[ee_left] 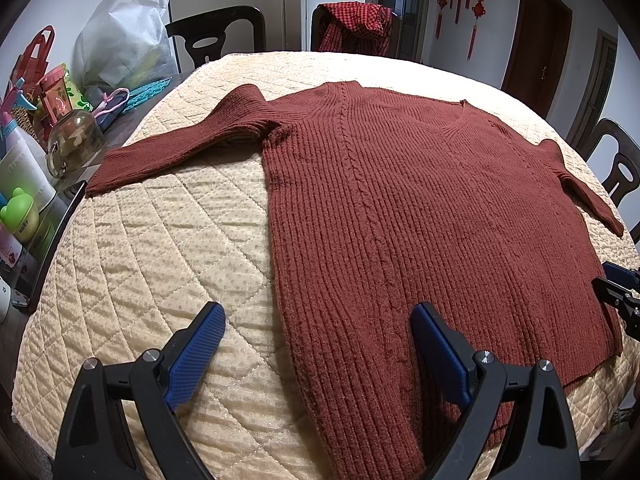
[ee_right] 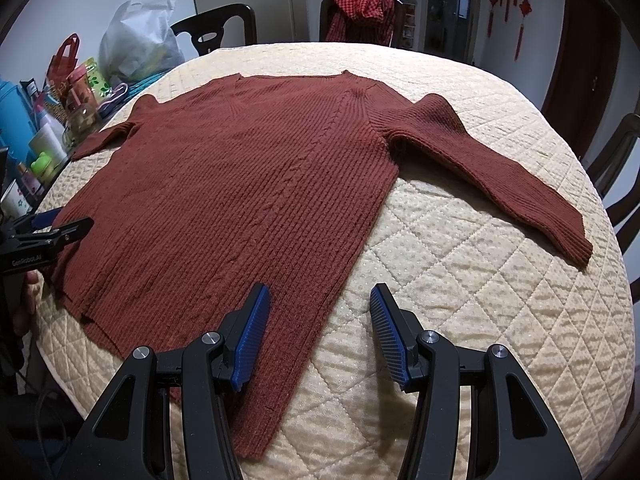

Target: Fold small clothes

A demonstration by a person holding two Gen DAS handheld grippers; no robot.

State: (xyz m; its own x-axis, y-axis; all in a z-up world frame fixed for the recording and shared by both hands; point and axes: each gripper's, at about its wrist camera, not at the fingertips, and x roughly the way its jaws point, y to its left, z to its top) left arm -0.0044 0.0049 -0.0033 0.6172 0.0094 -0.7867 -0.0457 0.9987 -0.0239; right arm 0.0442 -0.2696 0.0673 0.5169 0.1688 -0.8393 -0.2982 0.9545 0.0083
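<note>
A rust-red ribbed sweater (ee_left: 420,208) lies flat, sleeves spread, on the cream quilted pad (ee_left: 160,260) covering the worktop. The left gripper (ee_left: 318,322) and right gripper (ee_right: 320,304) hover at its hem corners, jaws released, holding nothing. Bare quilt lies beside both sleeves; clutter (ee_left: 36,128) lines the left edge, partly cut off.

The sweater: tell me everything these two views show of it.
The sweater is a rust-brown ribbed knit with a V-neck and thin cable lines down the body. It lies flat and unfolded on the quilted cream cover, both long sleeves spread outward and angled toward the hem. The open left gripper and open right gripper hover at its hem corners, holding nothing.
</note>
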